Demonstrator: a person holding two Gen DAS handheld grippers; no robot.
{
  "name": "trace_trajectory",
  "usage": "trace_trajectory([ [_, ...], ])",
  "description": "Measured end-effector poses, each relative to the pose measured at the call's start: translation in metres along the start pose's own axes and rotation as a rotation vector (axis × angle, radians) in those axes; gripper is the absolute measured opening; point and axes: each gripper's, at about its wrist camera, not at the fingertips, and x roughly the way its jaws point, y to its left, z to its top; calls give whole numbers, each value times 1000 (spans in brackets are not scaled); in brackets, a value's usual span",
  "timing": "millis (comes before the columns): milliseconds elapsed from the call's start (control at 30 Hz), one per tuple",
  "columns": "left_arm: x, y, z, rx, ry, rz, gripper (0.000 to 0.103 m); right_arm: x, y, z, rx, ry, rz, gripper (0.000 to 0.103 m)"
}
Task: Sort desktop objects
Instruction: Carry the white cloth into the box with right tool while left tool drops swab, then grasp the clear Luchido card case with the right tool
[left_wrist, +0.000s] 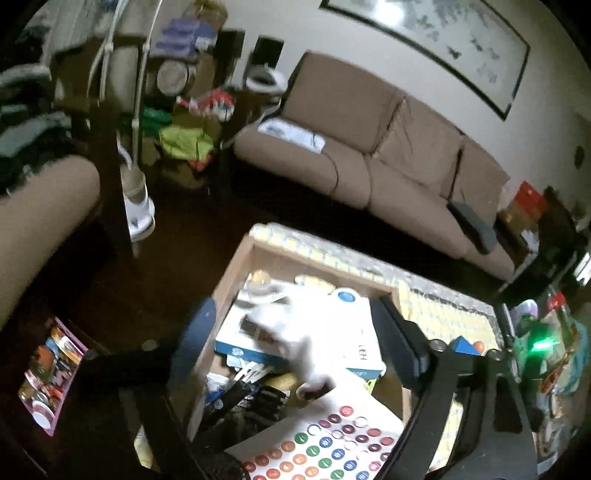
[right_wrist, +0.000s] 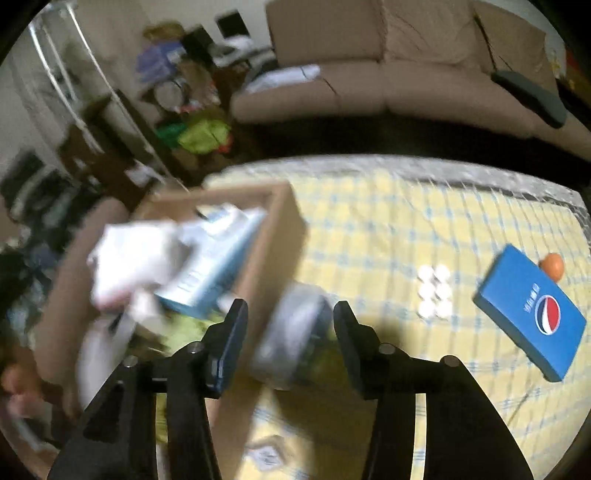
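A table covered with a yellow-and-blue checked cloth fills the middle of both views, its far edge trimmed in pale lace. Beyond that edge runs a strip of dark floor, then a tan sofa against a white wall with a framed picture above it. To the far left of the sofa stands a cluttered corner of bags, boxes and a white stand.

The left gripper hangs over an open cardboard box with its jaws set wide apart and nothing between them. Directly below and ahead of it, inside the box, lie a white-and-blue carton, a blurred white object and, nearest the camera, a sheet of coloured round stickers. The box is crowded to its walls; its far wall sits close to the lace edge.

The right gripper also has its jaws apart. Between them, blurred, lies a grey, clear-looking object; whether either finger touches it cannot be told. It rests just beside the box's right wall, on the cloth. Inside the box, to the left of this gripper, are a white crumpled thing and the white-and-blue carton.

To the right of the right gripper the cloth is open. A cluster of small white discs lies ahead and right, and further right a blue Pepsi box with an orange ball just behind it, near the table's right side.
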Motion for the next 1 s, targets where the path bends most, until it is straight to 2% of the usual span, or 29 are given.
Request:
trace_trajectory([
  [67, -6, -6, 2, 17, -15, -21, 89, 15, 0, -4, -2, 53, 1, 51],
  [167, -20, -17, 3, 46, -20, -85, 91, 34, 1, -9, -6, 95, 91, 52],
  [233, -26, -27, 5, 68, -28, -114, 92, 37, -8, -10, 19, 80, 89, 62],
  [267, -27, -31, 5, 77, -30, -122, 93, 39, -14, -12, 24, 78, 92, 72],
  [300, -27, -36, 4, 90, -29, -131, 93, 43, -21, -12, 40, 79, 122, 78],
  [367, -27, -43, 5, 105, -16, -140, 93, 49, -38, -15, 98, 95, 220, 78],
  [433, -24, -48, 4, 116, 0, -144, 93, 50, -47, -17, 117, 106, 271, 78],
  [500, -24, -50, 3, 117, 7, -142, 93, 43, -52, -18, 111, 100, 268, 78],
  [633, -24, -48, 4, 106, 5, -144, 93, 16, -73, -19, 122, 78, 157, 76],
  [700, -23, -48, 4, 100, 8, -140, 93, 12, -90, -19, 156, 89, 66, 64],
  [733, -23, -46, 4, 98, 9, -140, 93, 8, -104, -22, 204, 85, 50, 62],
  [833, -24, -48, 3, 99, 12, -146, 93, -2, -119, -24, 274, 31, 177, 62],
  [900, -25, -52, 2, 109, 15, -147, 93, -3, -105, -21, 232, 36, 170, 64],
  [933, -25, -54, 1, 116, 15, -149, 93, -1, -96, -19, 206, 47, 161, 67],
  [967, -25, -57, 0, 120, 16, -150, 93, 1, -84, -20, 177, 60, 152, 75],
  [1000, -25, -60, 0, 126, 18, -152, 93, 5, -75, -16, 156, 71, 141, 78],
])
